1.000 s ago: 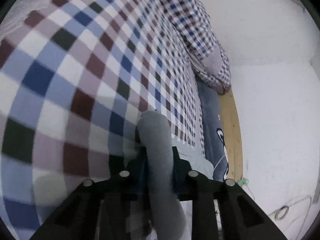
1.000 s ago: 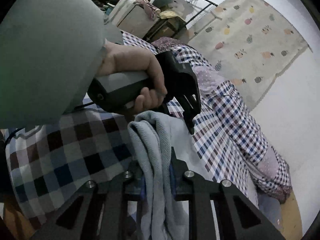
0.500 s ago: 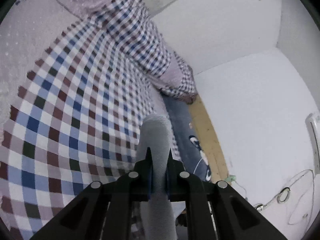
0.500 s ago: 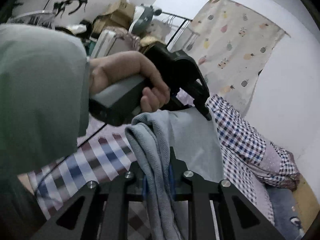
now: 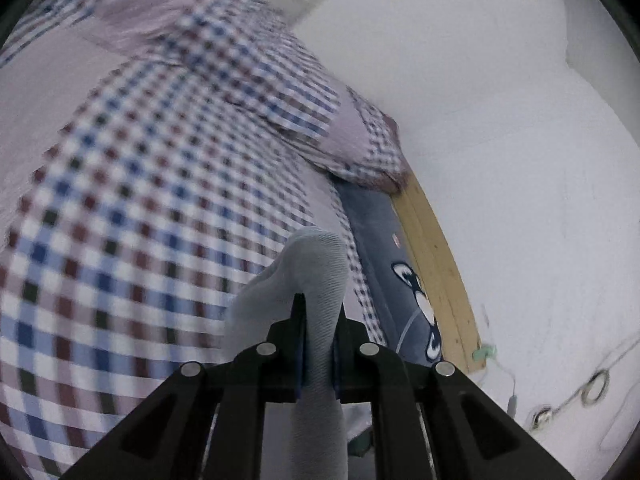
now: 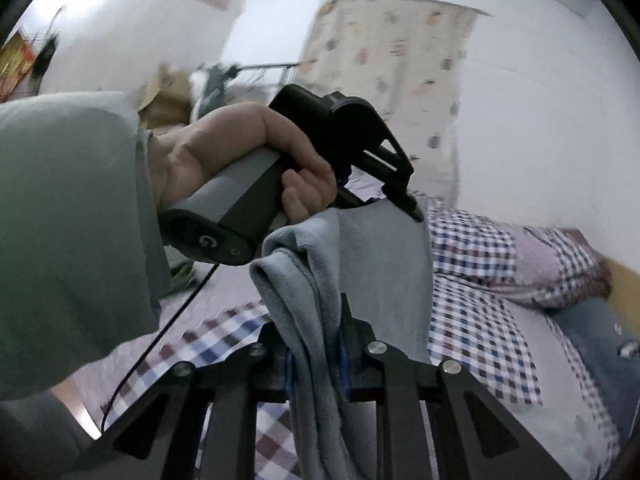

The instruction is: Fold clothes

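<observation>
While both tongs hold it up above the bed, the pale grey-blue knitted garment [image 6: 384, 264] hangs between them as a stretched panel. The left tongs [image 5: 319, 320] are clamped on a rolled grey fold of it, which pokes forward past the fingertips. The right tongs [image 6: 320, 332] are pinched on a bunched, ribbed edge of the same cloth, whose loose folds fall down between the black fingers. In the right wrist view the person's left hand [image 6: 240, 160], in a grey-green sleeve [image 6: 68, 220], grips the other tool's handle just above the garment's top edge.

Below lies the blue, maroon and white checked bed cover [image 5: 140, 200], spread wide and mostly bare. A rumpled checked and lilac quilt [image 6: 540, 256] is heaped near the bed's far edge, beside a dark blue patterned sheet [image 5: 372, 232] and a light wooden bed rail [image 5: 436, 252]. White wall [image 5: 500, 120] stands beyond; a fruit-print curtain [image 6: 384, 60] hangs further off.
</observation>
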Action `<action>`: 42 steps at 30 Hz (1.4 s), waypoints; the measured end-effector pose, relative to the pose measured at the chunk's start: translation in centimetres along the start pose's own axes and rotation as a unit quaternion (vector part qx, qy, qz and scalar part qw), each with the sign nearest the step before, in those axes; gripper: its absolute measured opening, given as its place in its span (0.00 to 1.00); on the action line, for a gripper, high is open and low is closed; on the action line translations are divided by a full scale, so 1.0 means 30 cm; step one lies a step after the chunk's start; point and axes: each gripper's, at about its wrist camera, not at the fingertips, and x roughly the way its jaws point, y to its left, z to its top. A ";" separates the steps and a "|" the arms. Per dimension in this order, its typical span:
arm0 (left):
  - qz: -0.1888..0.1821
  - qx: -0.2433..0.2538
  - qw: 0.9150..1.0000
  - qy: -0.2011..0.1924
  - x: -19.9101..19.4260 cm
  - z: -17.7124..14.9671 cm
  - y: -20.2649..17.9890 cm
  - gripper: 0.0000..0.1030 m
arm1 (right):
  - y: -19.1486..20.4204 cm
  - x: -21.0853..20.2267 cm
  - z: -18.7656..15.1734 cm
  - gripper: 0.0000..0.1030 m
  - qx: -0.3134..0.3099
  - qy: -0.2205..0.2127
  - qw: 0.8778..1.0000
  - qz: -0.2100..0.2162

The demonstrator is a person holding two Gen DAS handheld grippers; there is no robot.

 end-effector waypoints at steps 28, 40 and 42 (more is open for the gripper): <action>0.132 0.045 0.974 0.180 1.425 -0.547 -0.703 0.59 | -1.367 -0.490 -0.803 0.29 0.527 0.111 0.837 -0.098; 0.179 0.134 0.972 0.079 0.818 -0.411 -0.408 0.79 | -1.398 -0.647 -0.795 0.50 0.523 0.059 0.836 -0.155; 0.205 0.130 0.967 0.075 0.752 -0.436 -0.300 0.79 | -1.380 -0.641 -0.773 0.51 0.507 0.055 0.846 -0.153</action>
